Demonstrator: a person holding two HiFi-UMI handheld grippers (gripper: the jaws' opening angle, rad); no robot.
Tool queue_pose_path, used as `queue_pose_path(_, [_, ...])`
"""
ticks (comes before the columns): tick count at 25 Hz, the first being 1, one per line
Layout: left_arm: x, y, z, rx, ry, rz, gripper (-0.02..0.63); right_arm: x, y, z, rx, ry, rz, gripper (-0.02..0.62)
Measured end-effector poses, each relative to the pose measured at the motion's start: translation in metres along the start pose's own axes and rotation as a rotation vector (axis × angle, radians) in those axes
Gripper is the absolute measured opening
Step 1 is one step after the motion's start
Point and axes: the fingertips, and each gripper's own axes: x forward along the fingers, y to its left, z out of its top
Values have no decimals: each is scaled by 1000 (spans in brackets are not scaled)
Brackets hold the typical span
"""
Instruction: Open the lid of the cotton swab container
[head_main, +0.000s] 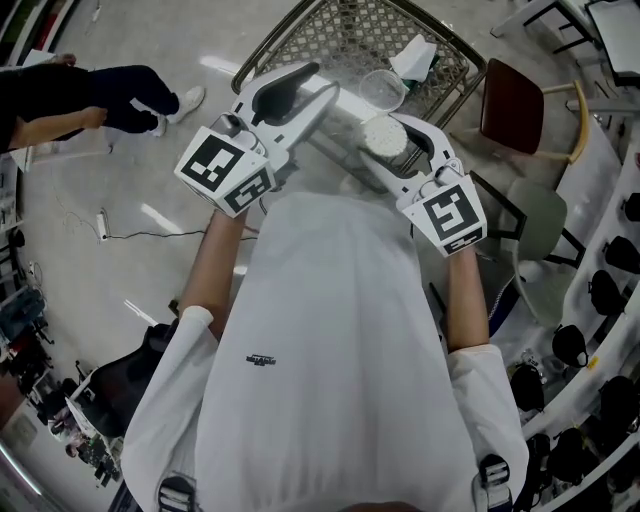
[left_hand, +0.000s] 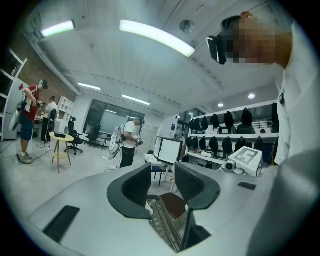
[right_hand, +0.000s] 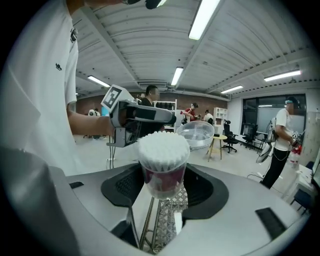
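While right tool (right_hand: 161, 186) grips swab container (right_hand: 163, 152), left tool (left_hand: 162, 176) angles inward, empty

Right gripper (right_hand: 162, 184) frame centre, both jaws pressed on cotton swab container (right_hand: 163, 167), one pad each side, container upright, clear cup, reddish inside, no lid on it, white swab tips (right_hand: 163, 148) packed and domed above rim. Clear lid (right_hand: 196, 135) at 1 o'clock of container, farther off, hollow side visible. Left gripper (right_hand: 165, 116) at 11 o'clock, reaching in from left, marker cube (right_hand: 112, 98) on it, tip near lid, contact unclear. Forearm (right_hand: 86, 125) and white shirt (right_hand: 45, 100) at 9 o'clock. Wire mesh (right_hand: 167, 222) at 6 o'clock under jaws. Person (right_hand: 280, 145) standing at 3 o'clock, yellow round table (right_hand: 217, 141) behind lid, ceiling lights (right_hand: 202, 17) at 12 o'clock
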Motion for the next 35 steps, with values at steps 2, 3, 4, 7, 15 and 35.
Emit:
queue_pose_path(2, [-4, 1, 4, 7, -10, 17, 135, -3, -8, 2, 31, -15, -32, 238])
queue_pose_path(3, [-6, 1, 5, 10, -15, 29, 129, -6, -13, 4, 38, -24, -48, 238])
queue_pose_path(4, [-9, 2, 6, 12, -20, 44, 119, -8, -18, 6, 44, -33, -68, 238])
queue_pose_path(7, [-17, 6, 4, 2, -24, 99, 56, -13, -33, 8, 75, -38, -135, 238])
queue_pose_path(15, [-27, 10, -4, -19, -6, 186, 20, -30, -64, 12, 164, -67, -287, 239])
queue_pose_path(35, [-42, 20, -24, -93, -3, 253, 12, -43, -86, -6, 211, -54, -436, 238])
